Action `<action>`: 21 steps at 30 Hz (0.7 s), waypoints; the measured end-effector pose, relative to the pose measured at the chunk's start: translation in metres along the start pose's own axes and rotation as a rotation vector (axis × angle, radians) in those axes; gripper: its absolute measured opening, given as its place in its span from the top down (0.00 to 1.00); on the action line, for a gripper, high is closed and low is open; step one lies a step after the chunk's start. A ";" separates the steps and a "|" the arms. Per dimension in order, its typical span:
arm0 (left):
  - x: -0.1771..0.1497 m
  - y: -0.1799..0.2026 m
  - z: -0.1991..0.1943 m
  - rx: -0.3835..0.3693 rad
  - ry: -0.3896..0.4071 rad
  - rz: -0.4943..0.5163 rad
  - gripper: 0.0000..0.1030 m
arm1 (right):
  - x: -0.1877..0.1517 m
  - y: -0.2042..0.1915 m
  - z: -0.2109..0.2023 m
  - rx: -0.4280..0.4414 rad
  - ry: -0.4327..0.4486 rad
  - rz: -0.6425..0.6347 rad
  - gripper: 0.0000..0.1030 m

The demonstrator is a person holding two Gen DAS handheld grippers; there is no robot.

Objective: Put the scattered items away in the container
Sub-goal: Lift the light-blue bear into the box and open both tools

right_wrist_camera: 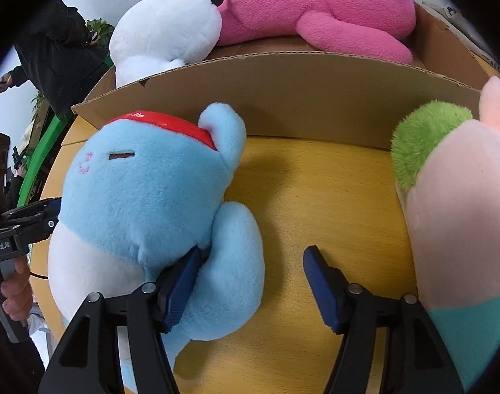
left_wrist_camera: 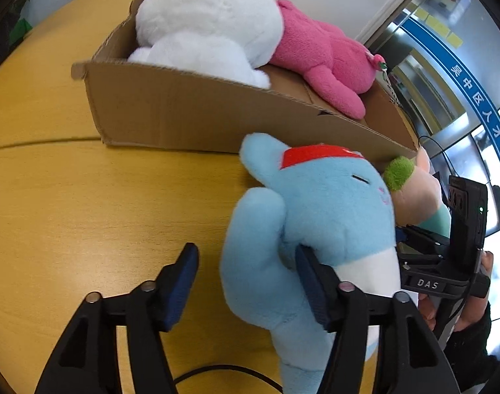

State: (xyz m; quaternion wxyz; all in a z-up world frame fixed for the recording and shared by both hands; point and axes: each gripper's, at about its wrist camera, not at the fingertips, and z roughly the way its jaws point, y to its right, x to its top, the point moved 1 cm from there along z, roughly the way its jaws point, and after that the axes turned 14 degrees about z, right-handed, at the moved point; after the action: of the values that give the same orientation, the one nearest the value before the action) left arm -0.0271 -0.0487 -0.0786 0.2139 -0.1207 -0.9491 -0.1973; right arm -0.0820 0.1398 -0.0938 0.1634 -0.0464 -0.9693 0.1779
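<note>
A light blue plush (left_wrist_camera: 315, 216) with a red headband lies on the yellow table in front of a cardboard box (left_wrist_camera: 184, 111). My left gripper (left_wrist_camera: 246, 282) is open; its right finger presses into the plush and the arm lies between the fingers. My right gripper (right_wrist_camera: 253, 285) is open too; its left finger touches the same blue plush (right_wrist_camera: 145, 203), whose arm lies between the fingers. A pink plush with green hair (right_wrist_camera: 456, 203) sits to the right, also in the left wrist view (left_wrist_camera: 414, 193). A white plush (left_wrist_camera: 207, 23) and a magenta plush (left_wrist_camera: 325, 55) lie in the box.
The box wall (right_wrist_camera: 282, 105) stands just behind both loose plushes. A black cable (left_wrist_camera: 223, 371) runs along the near table edge. A person in black (right_wrist_camera: 63, 52) stands at the far left. Glass doors (left_wrist_camera: 447, 65) are at the right.
</note>
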 end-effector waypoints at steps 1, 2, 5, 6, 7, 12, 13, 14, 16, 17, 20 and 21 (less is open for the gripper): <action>-0.002 -0.005 0.002 -0.033 -0.001 -0.009 0.32 | 0.000 0.000 0.000 0.013 -0.001 -0.005 0.47; -0.002 -0.007 0.004 -0.050 -0.003 -0.008 0.31 | -0.002 -0.001 0.001 0.038 -0.010 -0.011 0.63; -0.003 -0.010 0.010 -0.086 -0.009 0.001 0.39 | -0.005 -0.006 0.003 0.045 -0.003 -0.032 0.72; -0.003 -0.009 0.010 -0.091 -0.015 0.010 0.62 | -0.005 -0.007 0.003 0.051 -0.002 -0.028 0.73; -0.003 -0.007 0.010 -0.094 -0.021 0.020 0.69 | -0.006 -0.007 0.002 0.058 0.001 -0.024 0.74; -0.003 0.005 0.000 -0.088 -0.020 0.057 0.76 | -0.009 -0.014 -0.012 0.067 0.059 -0.033 0.79; -0.003 0.008 -0.004 -0.090 -0.012 0.060 0.76 | -0.009 -0.015 -0.015 0.062 0.072 -0.037 0.80; 0.000 0.012 -0.011 -0.090 0.007 0.066 0.77 | -0.009 -0.015 -0.019 0.061 0.085 -0.038 0.80; 0.009 0.023 -0.029 -0.084 0.055 0.094 0.77 | -0.006 -0.015 -0.032 0.072 0.116 -0.033 0.81; 0.015 0.029 -0.037 -0.075 0.077 0.109 0.77 | -0.003 -0.015 -0.039 0.076 0.133 -0.033 0.81; 0.050 0.046 -0.063 -0.036 0.152 0.156 0.77 | 0.015 -0.022 -0.069 0.083 0.216 -0.056 0.81; 0.065 0.049 -0.070 -0.019 0.177 0.173 0.77 | 0.025 -0.023 -0.081 0.083 0.248 -0.067 0.81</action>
State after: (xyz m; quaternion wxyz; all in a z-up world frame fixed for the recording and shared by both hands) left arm -0.0436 -0.0252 0.0250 0.3121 -0.1863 -0.9105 -0.1971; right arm -0.0798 0.1490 -0.0068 0.2895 -0.0289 -0.9345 0.2052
